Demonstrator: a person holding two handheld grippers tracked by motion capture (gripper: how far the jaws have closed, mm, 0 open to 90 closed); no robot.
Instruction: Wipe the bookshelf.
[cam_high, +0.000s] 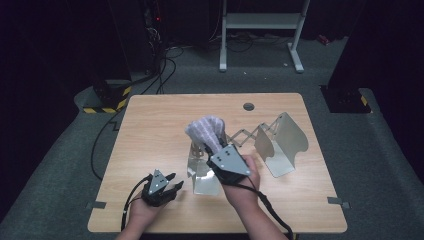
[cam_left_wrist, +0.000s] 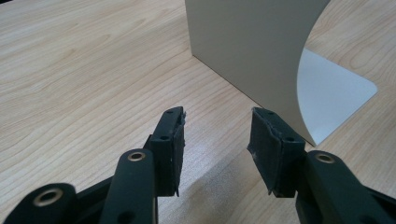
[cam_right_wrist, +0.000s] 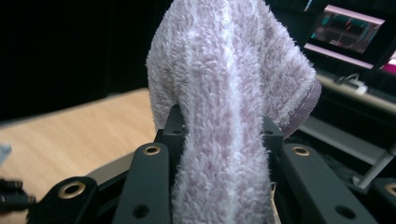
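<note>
Right gripper (cam_high: 210, 145) clamped on a fluffy lilac towel (cam_high: 206, 129), lifted above the table (cam_high: 150, 125) middle, its fingertips buried in the pile and the towel's lower end cut off in the right gripper view. Left gripper (cam_high: 172, 182) low near the front edge, jaws apart around nothing, facing a pale metal bookend (cam_left_wrist: 252, 51) just beside. Open wood to the left; second bookend (cam_high: 280, 142) and scissor link to the right.
</note>
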